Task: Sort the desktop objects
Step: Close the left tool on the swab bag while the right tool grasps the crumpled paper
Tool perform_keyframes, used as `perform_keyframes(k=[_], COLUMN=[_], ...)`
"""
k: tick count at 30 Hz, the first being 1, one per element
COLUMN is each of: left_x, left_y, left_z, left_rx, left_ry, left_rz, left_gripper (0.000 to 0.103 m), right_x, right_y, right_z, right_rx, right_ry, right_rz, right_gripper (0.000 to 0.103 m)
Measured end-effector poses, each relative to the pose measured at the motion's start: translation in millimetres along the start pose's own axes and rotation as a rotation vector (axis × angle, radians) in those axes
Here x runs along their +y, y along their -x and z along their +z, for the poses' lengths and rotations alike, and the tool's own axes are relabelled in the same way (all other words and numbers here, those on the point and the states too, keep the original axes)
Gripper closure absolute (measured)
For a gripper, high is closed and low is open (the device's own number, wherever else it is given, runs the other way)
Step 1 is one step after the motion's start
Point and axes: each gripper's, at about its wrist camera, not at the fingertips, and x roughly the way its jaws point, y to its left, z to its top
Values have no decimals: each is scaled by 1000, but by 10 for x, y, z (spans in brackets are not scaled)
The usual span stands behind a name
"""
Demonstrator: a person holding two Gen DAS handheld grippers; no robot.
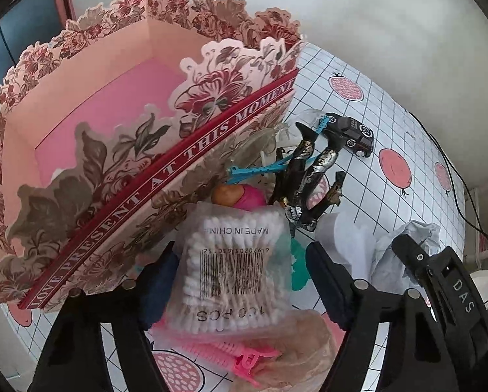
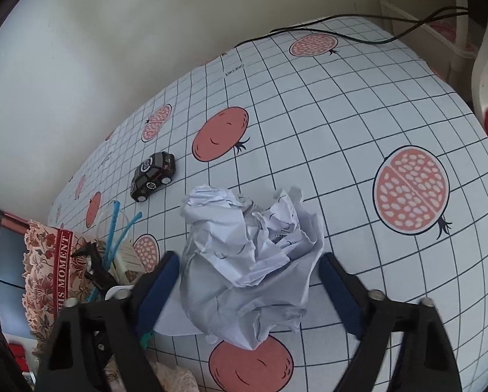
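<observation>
In the left wrist view, my left gripper [image 1: 240,277] has its jaws around a clear bag of cotton swabs [image 1: 234,268]; the pads touch its sides. It is next to the pink floral gift box [image 1: 90,150]. A pink comb [image 1: 224,352], a black patterned item [image 1: 309,170] and blue ties [image 1: 253,168] lie around it. In the right wrist view, my right gripper [image 2: 248,281] is open around a crumpled white paper ball [image 2: 253,261] on the tablecloth. A black toy car [image 2: 154,174] sits beyond it; it also shows in the left wrist view [image 1: 351,134].
The table has a white grid cloth with pomegranate prints [image 2: 410,189]. A black cable [image 2: 358,23] runs along the far edge by the wall. The gift box's edge [image 2: 47,261] stands at the right wrist view's left. A white tissue [image 1: 345,241] lies between both grippers.
</observation>
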Motion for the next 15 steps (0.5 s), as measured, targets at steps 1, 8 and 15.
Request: perform_keyframes(k=[1, 8, 15], left_x=[-6, 31, 98], left_y=[3, 32, 9], left_z=[-5, 4, 50], left_rx=[-2, -1, 4], left_ry=[-3, 7, 42], left_rz=[-5, -27, -54], left_gripper=[32, 44, 58], right_x=[-13, -6, -9], right_y=[-5, -5, 74], right_z=[-2, 4, 28], right_rx=[1, -4, -7], right_ry=[-4, 1, -5], right_rz=[10, 32, 77], right_gripper=[26, 29, 29])
